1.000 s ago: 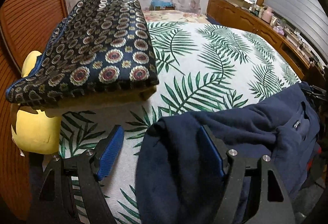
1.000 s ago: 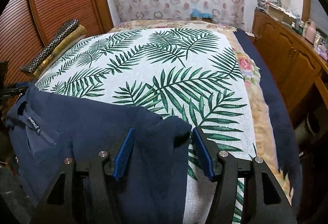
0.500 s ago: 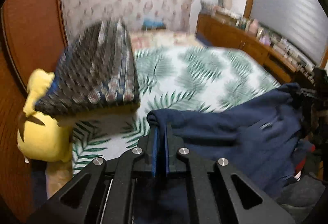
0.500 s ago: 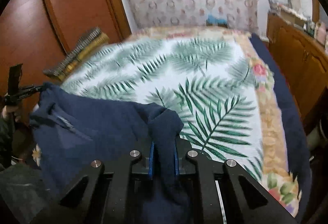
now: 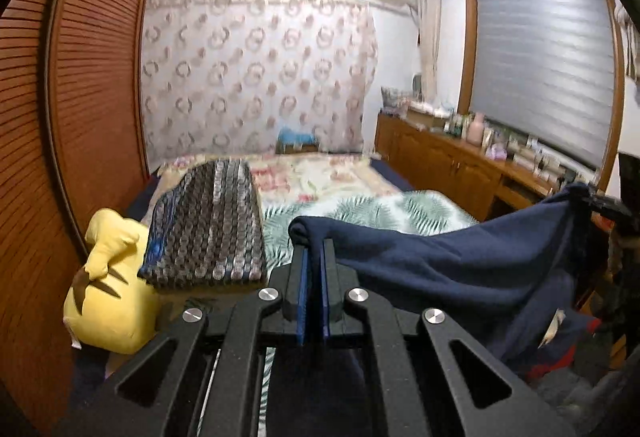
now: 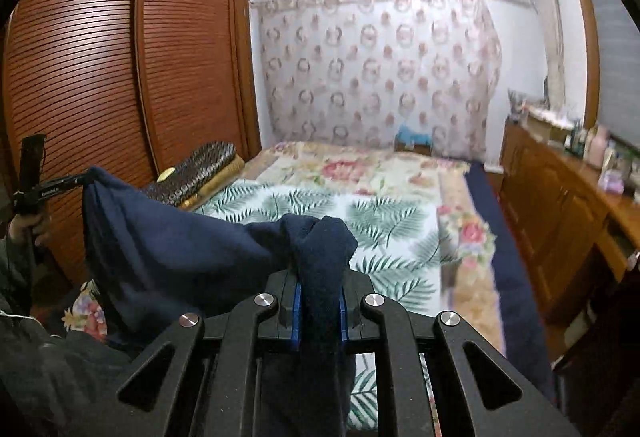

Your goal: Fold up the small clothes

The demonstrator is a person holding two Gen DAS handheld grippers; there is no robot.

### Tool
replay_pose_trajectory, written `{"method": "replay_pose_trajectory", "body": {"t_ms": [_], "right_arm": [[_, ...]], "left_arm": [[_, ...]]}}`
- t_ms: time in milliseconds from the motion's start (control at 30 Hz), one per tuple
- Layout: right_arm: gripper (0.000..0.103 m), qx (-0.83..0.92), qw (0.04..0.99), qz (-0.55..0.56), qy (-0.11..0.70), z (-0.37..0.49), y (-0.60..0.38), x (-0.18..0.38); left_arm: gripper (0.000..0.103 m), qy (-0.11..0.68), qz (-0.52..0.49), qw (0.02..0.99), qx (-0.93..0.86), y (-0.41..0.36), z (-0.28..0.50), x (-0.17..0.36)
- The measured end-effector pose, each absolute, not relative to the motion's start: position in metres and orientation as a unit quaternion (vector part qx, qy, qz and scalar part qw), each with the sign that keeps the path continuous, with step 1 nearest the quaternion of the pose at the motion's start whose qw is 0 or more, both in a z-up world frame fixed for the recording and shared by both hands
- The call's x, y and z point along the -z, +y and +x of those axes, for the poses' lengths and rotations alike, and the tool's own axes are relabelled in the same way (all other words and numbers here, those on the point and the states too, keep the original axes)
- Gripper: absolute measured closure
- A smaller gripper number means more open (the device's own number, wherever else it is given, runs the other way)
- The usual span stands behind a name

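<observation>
Bedroom ahead of me: the bed (image 5: 360, 205) with its palm-leaf cover lies below, a patterned folded blanket (image 5: 208, 229) and yellow plush toy (image 5: 108, 289) at its left edge. My left hand-held gripper (image 5: 313, 269) is clenched on one corner of the navy garment (image 5: 440, 265), my right hand-held gripper (image 6: 319, 297) on another, the cloth stretched between them above the bed.

Navy fleece garment (image 5: 460, 269), soft and matte, was lifted off the palm-leaf bedspread, stretched in a sagging span, one corner bunched at each end, lower edge hanging in loose folds.
</observation>
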State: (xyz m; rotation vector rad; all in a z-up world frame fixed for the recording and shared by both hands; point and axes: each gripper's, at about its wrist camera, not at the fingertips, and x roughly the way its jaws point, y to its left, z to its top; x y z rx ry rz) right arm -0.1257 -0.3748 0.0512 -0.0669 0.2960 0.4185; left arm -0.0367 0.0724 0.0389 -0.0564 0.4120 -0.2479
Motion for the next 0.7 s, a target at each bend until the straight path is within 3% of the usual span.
{"method": "replay_pose_trajectory", "body": {"t_ms": [700], "right_arm": [[0.09,-0.167,0.984,-0.053,-0.01,-0.217,-0.382,-0.143]], "left_arm": [[0.097,0.025,0.006,0.991,0.13,0.067,-0.039,-0.193]]}}
